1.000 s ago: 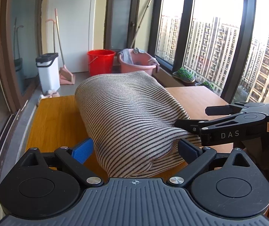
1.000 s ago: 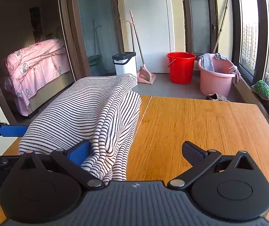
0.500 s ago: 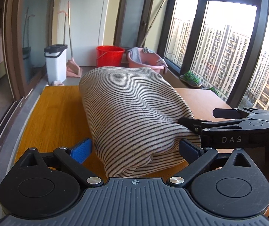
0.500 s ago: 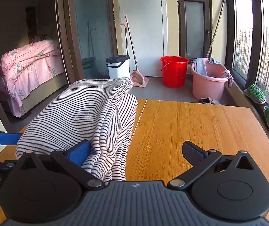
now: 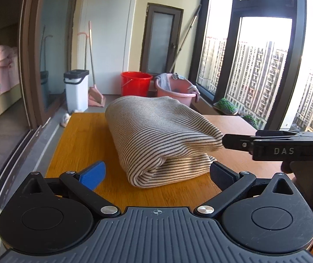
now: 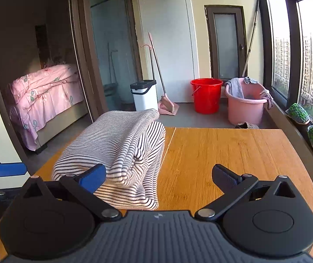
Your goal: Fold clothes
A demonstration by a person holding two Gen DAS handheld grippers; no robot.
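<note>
A striped garment (image 5: 156,135) lies folded in a thick stack on the wooden table (image 5: 84,135). My left gripper (image 5: 156,174) is open just short of the stack's near end, with nothing between its fingers. The right gripper (image 5: 239,138) comes in from the right, one fingertip against the edge of the upper fold. In the right wrist view the garment (image 6: 121,144) lies ahead on the left, and my right gripper (image 6: 159,175) is open, its blue pad (image 6: 93,175) against the layered edge. The left gripper's blue pad (image 6: 8,169) shows at the far left.
Bare table top (image 6: 233,151) stretches to the right of the stack. Beyond the table stand a white bin (image 5: 76,89), a red bucket (image 5: 135,83) and a pink tub (image 5: 174,91). Windows run along the right, a bed (image 6: 44,94) lies through the doorway on the left.
The stack has settled lower and flatter on the table. My left gripper has drawn back, so the garment no longer lies between its fingers. Both views have tilted up.
</note>
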